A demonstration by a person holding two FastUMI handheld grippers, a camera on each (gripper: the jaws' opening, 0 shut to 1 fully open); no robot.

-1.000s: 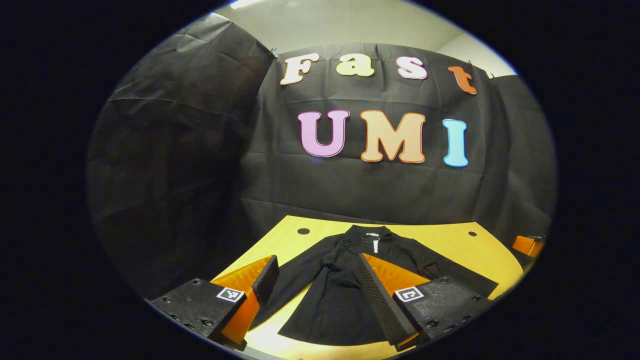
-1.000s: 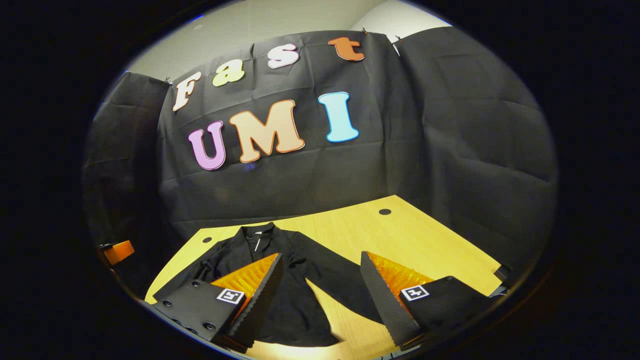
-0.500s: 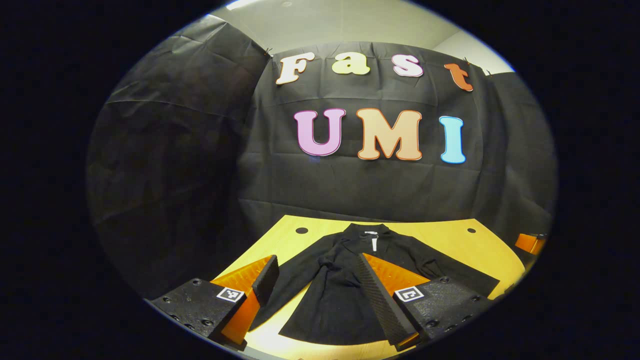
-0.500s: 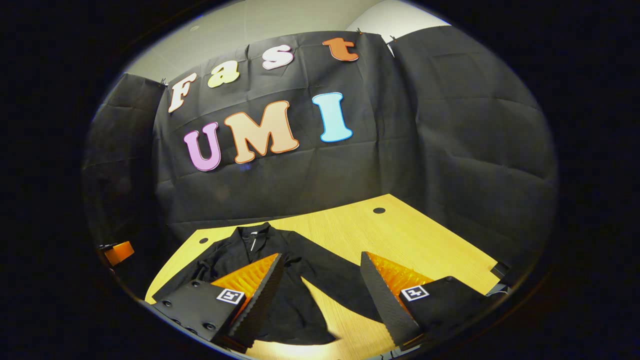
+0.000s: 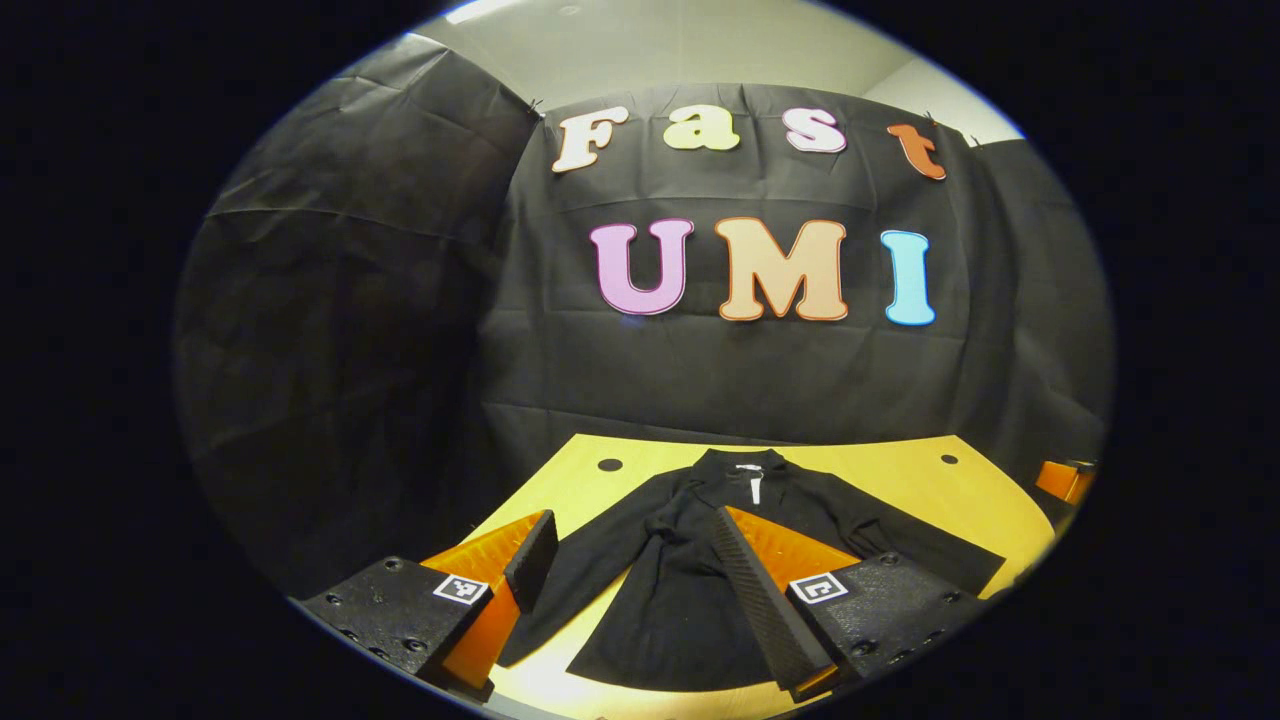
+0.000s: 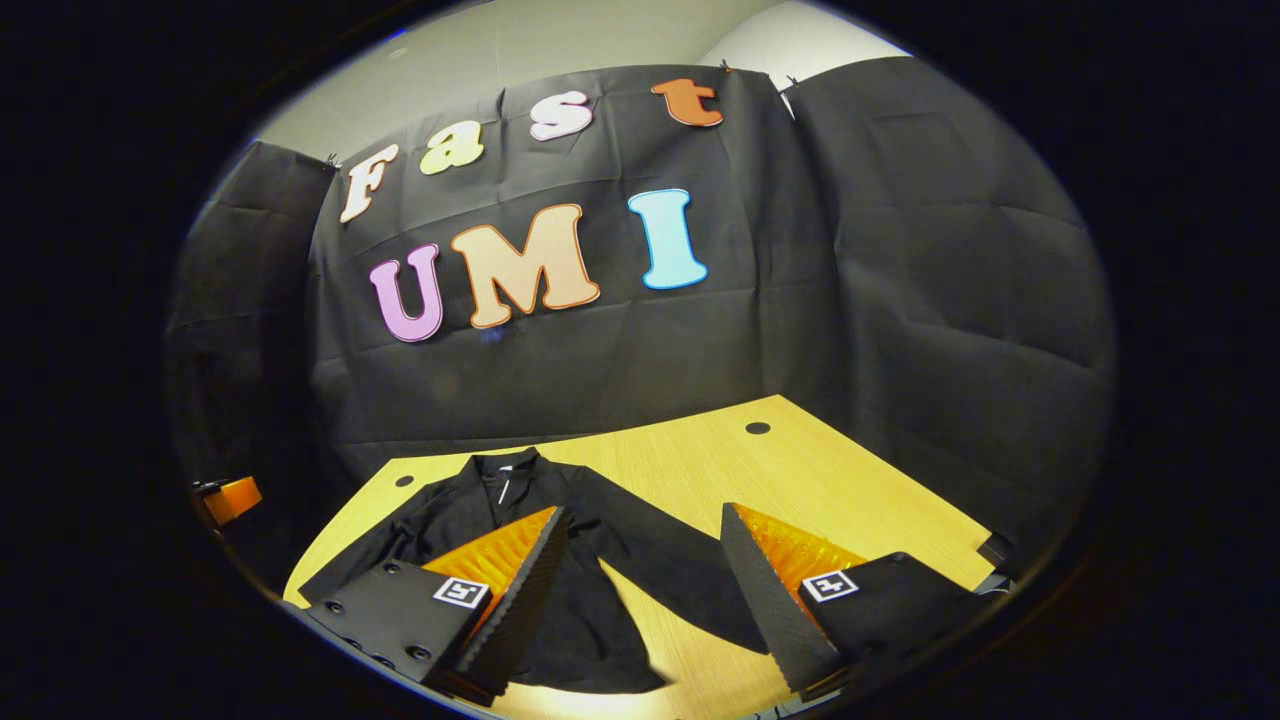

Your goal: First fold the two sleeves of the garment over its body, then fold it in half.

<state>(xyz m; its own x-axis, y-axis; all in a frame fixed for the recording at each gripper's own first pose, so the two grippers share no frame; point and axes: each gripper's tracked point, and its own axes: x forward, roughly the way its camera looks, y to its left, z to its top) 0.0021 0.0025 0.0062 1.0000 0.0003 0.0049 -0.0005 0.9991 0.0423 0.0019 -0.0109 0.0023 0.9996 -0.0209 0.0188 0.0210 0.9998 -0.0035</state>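
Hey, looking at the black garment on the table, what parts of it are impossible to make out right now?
- Garment hem, left gripper view: cut off by the image edge and the left gripper fingers.
- Left sleeve end, right gripper view: behind the right gripper finger.
- Neck tag: too small to make out.

Booth backdrop and bare tabletop, seen from both gripper views.

A yellow wooden table [image 5: 880,470] spreads across the lower part of the left gripper view, with a round dark hole [image 5: 609,465] near its far left corner and another hole [image 5: 948,460] near the far right. Behind it, black cloth [image 5: 380,330] hangs in creased panels, meeting a pale wall [image 5: 680,45] up top. In the right gripper view the same table [image 6: 840,480] shows wood grain, and the cloth [image 6: 950,300] drapes down to its far edge. A small orange object [image 6: 231,499] sits off the table's left side, too small to identify.
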